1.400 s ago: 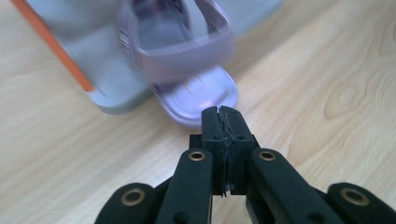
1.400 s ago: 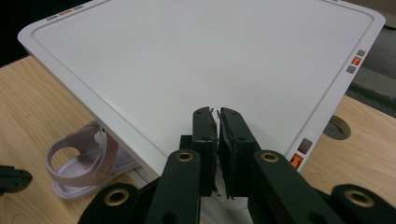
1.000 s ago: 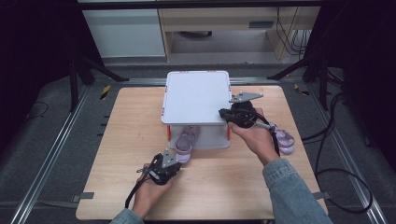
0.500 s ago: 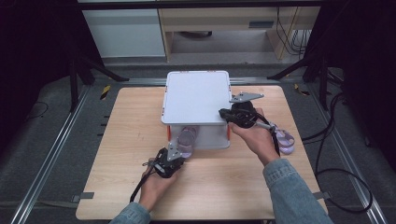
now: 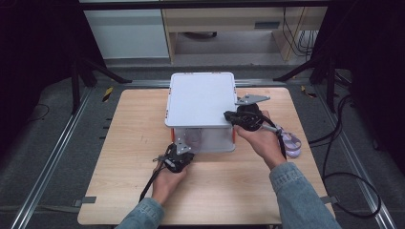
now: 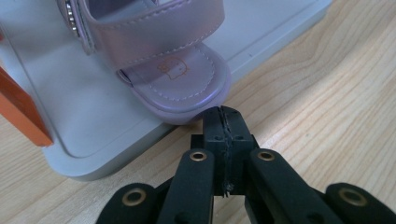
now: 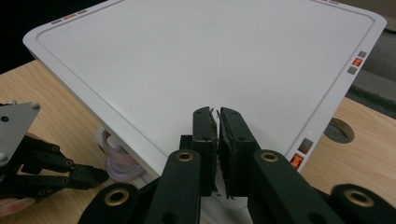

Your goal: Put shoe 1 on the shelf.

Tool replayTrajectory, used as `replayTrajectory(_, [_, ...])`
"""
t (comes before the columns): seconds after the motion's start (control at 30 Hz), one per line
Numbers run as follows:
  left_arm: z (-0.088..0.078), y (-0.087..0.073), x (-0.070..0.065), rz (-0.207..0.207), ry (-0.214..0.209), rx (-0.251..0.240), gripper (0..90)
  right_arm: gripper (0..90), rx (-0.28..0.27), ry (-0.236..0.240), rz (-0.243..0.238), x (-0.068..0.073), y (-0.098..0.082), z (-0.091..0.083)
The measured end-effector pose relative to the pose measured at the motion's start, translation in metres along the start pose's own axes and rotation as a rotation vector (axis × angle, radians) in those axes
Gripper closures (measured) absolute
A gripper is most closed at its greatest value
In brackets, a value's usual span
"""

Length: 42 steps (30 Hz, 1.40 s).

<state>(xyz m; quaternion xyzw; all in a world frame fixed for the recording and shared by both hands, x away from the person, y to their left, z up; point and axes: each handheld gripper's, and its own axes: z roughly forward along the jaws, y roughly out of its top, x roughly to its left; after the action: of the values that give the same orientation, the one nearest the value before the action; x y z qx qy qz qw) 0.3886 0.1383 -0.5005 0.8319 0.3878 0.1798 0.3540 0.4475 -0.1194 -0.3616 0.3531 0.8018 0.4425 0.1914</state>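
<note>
A white storage box (image 5: 217,139) stands mid-table, its flat lid (image 5: 200,98) tilted up at the front. My right gripper (image 5: 230,116) is shut on the lid's front right edge; in the right gripper view the jaws (image 7: 218,114) pinch that rim of the lid (image 7: 210,56). A lilac sandal (image 5: 193,137) lies toe-out in the box's front opening, resting on the pale box floor (image 6: 93,126). My left gripper (image 5: 185,152) is shut, and its tip (image 6: 223,112) touches the toe of the sandal (image 6: 182,79). Under the raised lid the sandal (image 7: 116,156) and the left gripper (image 7: 95,175) show again.
A second lilac sandal (image 5: 291,143) lies on the wooden table (image 5: 133,143) beside the right forearm. Orange clips (image 6: 18,112) sit on the box's sides. A round hole (image 7: 338,130) is cut in the tabletop. Cables trail off the right edge.
My left gripper has moved forward toward the box, and the sandal has slid farther in under the lid. The right gripper and the lid have stayed put.
</note>
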Motion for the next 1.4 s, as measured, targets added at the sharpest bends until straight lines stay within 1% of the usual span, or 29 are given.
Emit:
replayTrajectory(0.1, [-0.001,0.000,-0.001,0.004,0.001,0.001,89.4,85.3,0.000,0.001,0.002,0.000,0.000,0.000])
replayTrajectory(0.23, [-0.006,0.002,-0.003,0.007,0.001,-0.009,89.4,85.3,0.000,0.000,0.000,0.000,0.000,0.000])
replayTrajectory(0.27, [-0.007,0.004,-0.003,0.027,0.014,-0.003,89.4,85.3,0.000,-0.001,0.000,0.000,0.000,0.000])
replayTrajectory(0.3, [-0.007,0.004,-0.003,0.027,0.014,-0.003,89.5,85.3,0.000,-0.001,0.000,0.000,0.000,0.000])
replayTrajectory(0.4, [-0.005,0.009,0.000,0.043,0.020,0.004,89.5,85.3,0.000,-0.004,0.001,0.000,0.000,0.000])
replayTrajectory(0.5, [-0.003,0.010,0.001,0.052,0.022,0.014,89.5,85.3,0.000,-0.004,0.000,0.001,0.000,0.000])
replayTrajectory(0.6, [-0.003,0.010,0.003,0.058,0.020,0.014,89.6,85.3,-0.001,-0.003,0.001,0.000,0.000,0.000])
replayTrajectory(0.8, [0.002,0.011,0.005,0.064,0.042,0.002,89.5,85.3,-0.004,-0.007,-0.001,0.000,0.000,0.001])
replayTrajectory(0.83, [0.004,0.013,0.005,0.066,0.052,0.003,89.6,85.3,-0.005,-0.006,0.000,0.000,0.000,0.001])
replayTrajectory(0.93, [0.007,0.015,0.007,0.056,0.054,-0.003,89.6,85.3,-0.004,-0.004,0.005,0.000,0.000,0.001])
replayTrajectory(1.03, [0.008,0.015,0.009,0.053,0.051,-0.003,89.5,85.3,-0.004,-0.004,0.003,0.000,0.000,0.001])
replayTrajectory(1.17, [0.010,0.016,0.012,0.046,0.058,0.004,89.5,85.3,-0.003,-0.004,0.003,0.000,0.000,0.001])
replayTrajectory(1.23, [0.012,0.016,0.014,0.032,0.057,-0.003,89.6,85.3,-0.006,-0.004,-0.001,-0.001,0.000,0.001])
replayTrajectory(1.33, [0.013,0.017,0.014,0.032,0.061,-0.003,89.5,85.3,-0.007,-0.003,0.001,-0.001,0.000,0.001])
replayTrajectory(1.4, [0.013,0.016,0.015,0.021,0.061,-0.006,89.5,85.3,-0.007,-0.003,0.002,-0.001,0.000,0.001])
